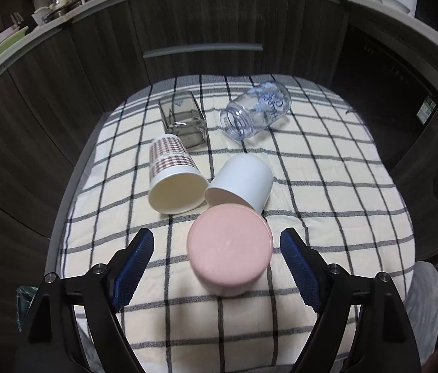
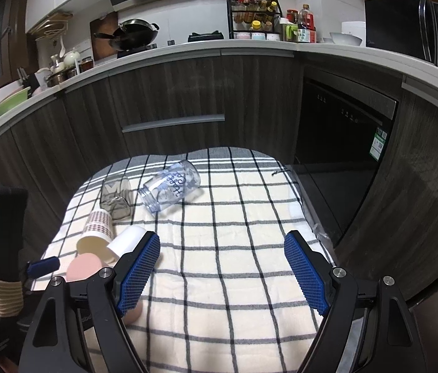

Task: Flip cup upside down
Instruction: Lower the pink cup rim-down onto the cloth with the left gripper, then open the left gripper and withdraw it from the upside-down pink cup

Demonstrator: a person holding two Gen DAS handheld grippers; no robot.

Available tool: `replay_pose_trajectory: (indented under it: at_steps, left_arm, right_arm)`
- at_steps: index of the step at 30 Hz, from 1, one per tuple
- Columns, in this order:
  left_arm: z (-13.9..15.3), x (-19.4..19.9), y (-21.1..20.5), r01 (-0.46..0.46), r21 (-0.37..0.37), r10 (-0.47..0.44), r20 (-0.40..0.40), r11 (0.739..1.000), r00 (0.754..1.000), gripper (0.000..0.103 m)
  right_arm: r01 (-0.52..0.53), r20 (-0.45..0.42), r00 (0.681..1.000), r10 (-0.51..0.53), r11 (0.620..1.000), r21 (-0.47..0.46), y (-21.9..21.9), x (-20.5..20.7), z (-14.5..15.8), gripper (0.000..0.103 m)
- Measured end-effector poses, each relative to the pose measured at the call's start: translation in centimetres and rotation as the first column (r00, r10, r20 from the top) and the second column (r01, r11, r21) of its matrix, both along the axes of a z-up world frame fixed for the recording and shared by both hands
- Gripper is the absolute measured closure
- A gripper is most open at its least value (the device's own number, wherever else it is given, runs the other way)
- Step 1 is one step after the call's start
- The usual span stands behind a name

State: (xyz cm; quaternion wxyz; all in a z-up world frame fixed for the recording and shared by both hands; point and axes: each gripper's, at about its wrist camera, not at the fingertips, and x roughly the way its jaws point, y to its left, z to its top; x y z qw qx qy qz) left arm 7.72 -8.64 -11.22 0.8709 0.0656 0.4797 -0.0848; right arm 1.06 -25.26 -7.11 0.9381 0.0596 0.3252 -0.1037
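Standing base-up on the checked cloth (image 1: 327,186), with flat bottom facing the left wrist camera, a pink cup (image 1: 230,253) between the spread jaws of the left gripper (image 1: 217,244), blue pads (image 1: 138,258) well clear of its sides and touching nothing. Just beyond it, a white cup (image 1: 244,180) on its side, mouth toward the camera, rim beside that of a plaid-patterned paper cup (image 1: 172,174), also lying down with open mouth toward the camera. Farther back, a smoky square glass (image 1: 184,121) tipped over and a clear jar (image 1: 256,110) with blue lettering lying on its side, mouth toward the near left. In the right wrist view, the right gripper (image 2: 222,248) hanging over bare cloth with jaws wide apart, holding nothing; pink cup (image 2: 84,267) partly hidden behind its left finger. Dark wood cabinets (image 2: 172,93) behind the table.
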Motion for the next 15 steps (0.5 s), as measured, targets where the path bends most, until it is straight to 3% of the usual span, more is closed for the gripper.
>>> replay_pose_trajectory:
  at_steps: [15]
  left_arm:
    - [5.2, -5.0, 3.6, -0.049, -0.060, 0.058, 0.159, 0.997, 0.986, 0.019]
  right_arm:
    - [-0.062, 0.022, 0.998, 0.062, 0.998, -0.013, 3.1, -2.5, 2.6, 0.021]
